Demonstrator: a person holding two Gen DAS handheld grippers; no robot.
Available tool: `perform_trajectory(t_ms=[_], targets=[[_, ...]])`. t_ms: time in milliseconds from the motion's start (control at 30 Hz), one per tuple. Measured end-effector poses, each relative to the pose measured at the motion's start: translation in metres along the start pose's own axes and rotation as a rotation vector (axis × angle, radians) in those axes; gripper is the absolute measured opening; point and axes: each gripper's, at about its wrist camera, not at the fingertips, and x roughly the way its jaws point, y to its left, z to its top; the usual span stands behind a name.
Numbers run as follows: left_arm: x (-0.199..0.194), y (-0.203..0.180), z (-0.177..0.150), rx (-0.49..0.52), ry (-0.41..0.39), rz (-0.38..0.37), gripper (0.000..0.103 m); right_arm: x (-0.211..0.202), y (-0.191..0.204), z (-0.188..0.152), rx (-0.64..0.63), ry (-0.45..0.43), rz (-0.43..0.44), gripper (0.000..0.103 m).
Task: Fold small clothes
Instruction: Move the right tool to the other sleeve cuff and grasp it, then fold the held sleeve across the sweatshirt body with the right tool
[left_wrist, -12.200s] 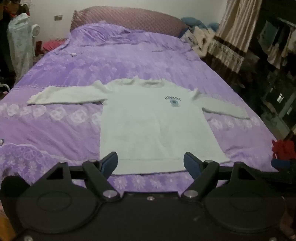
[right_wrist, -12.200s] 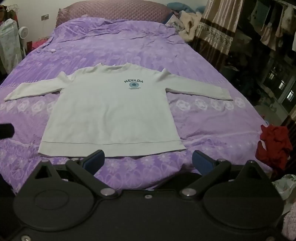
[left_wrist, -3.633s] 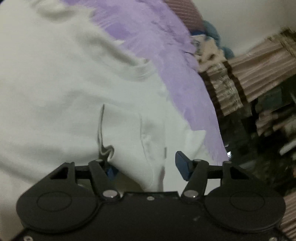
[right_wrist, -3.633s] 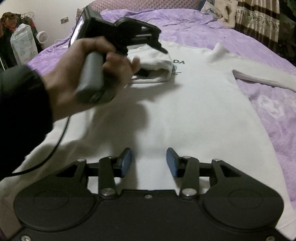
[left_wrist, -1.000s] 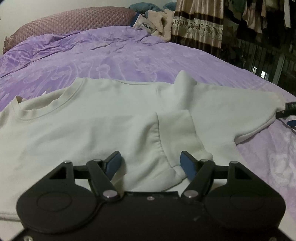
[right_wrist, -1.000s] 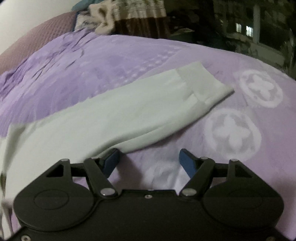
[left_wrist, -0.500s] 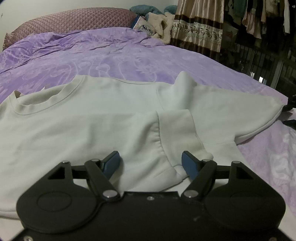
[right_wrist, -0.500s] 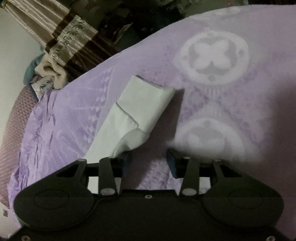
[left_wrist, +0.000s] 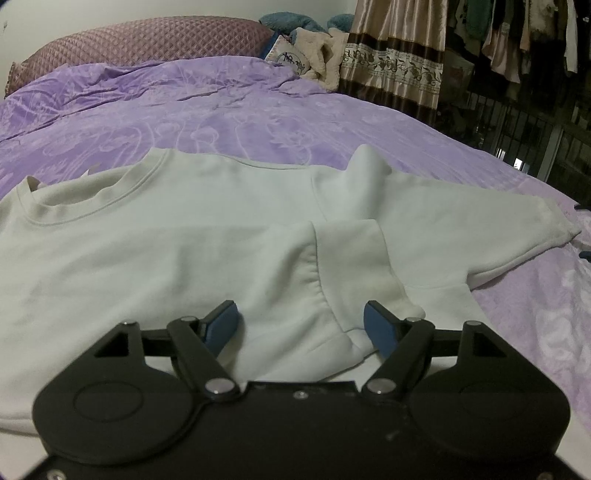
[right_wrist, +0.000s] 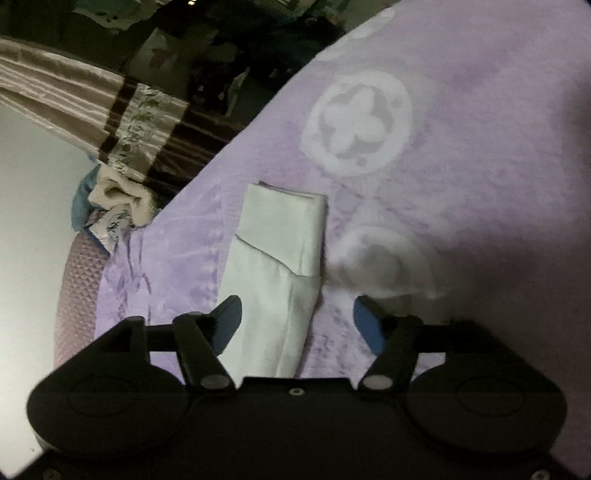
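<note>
bed (left_wrist: 221, 110): purple floral cover, fills most of both views, pale flower rings near the edge by the right sleeve
shirt (left_wrist: 147, 251): white, spread flat across the bed, collar up and to the left in the left view
left sleeve (left_wrist: 332, 266): folded in over the chest, cuff lying right in front of the left gripper
right sleeve (right_wrist: 280, 266): out flat on the cover, cuff end pointing away from the right gripper
left gripper (left_wrist: 300, 325): fingers spread wide, holding nothing, folded cuff sitting between the blue pads, contact hard to tell
right gripper (right_wrist: 297, 322): fingers wide open too, straddling the sleeve, gripping nothing
curtain (left_wrist: 391, 59): brown banded, past the far corner
</note>
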Motion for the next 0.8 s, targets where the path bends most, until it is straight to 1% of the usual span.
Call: perform_trajectory(t_ms=[67, 167, 200, 233, 267, 300, 333, 367, 467, 533, 600, 667, 800], targets=[[0.000, 0.001, 0.000, -0.004, 0.000, -0.003, 0.077, 0.006, 0.002, 0.002, 0.004, -0.023, 0.019, 0.074], [0.001, 0.001, -0.001, -0.002, -0.001, -0.002, 0.077, 0.025, 0.011, 0.001, -0.048, -0.032, -0.024, 0.074], [0.001, 0.001, -0.001, -0.002, -0.002, -0.003, 0.077, 0.032, 0.016, 0.000, -0.074, -0.037, -0.036, 0.073], [0.002, 0.001, -0.001, -0.001, -0.002, -0.003, 0.077, 0.033, 0.017, 0.000, -0.103, -0.043, -0.039, 0.068], [0.002, 0.001, -0.001, -0.001, -0.002, -0.003, 0.078, 0.036, 0.021, 0.001, -0.135, -0.052, -0.048, 0.043], [0.002, 0.001, -0.001, -0.002, -0.003, -0.004, 0.078, 0.038, 0.025, 0.000, -0.173, -0.063, -0.073, 0.011], [0.003, 0.001, -0.001, -0.002, -0.004, -0.004, 0.078, 0.040, 0.028, 0.001, -0.212, -0.072, -0.107, 0.009], [0.003, 0.001, -0.002, -0.002, -0.005, -0.004, 0.078, 0.041, 0.029, 0.001, -0.234, -0.080, -0.110, 0.008], [0.002, 0.001, -0.001, -0.003, -0.009, -0.006, 0.078, 0.030, 0.024, -0.002, -0.254, -0.114, -0.074, 0.007], [-0.002, 0.004, 0.002, -0.015, -0.008, -0.017, 0.078, 0.020, 0.034, -0.006, -0.345, -0.142, -0.071, 0.007], [-0.009, 0.008, 0.005, -0.028, -0.012, -0.011, 0.078, 0.006, 0.051, -0.012, -0.434, -0.162, -0.037, 0.007], [-0.018, 0.013, 0.008, -0.031, -0.011, 0.020, 0.078, -0.010, 0.068, -0.017, -0.483, -0.170, 0.012, 0.007], [-0.049, 0.034, 0.014, -0.031, -0.027, 0.046, 0.078, -0.041, 0.116, -0.033, -0.577, -0.177, 0.082, 0.007]])
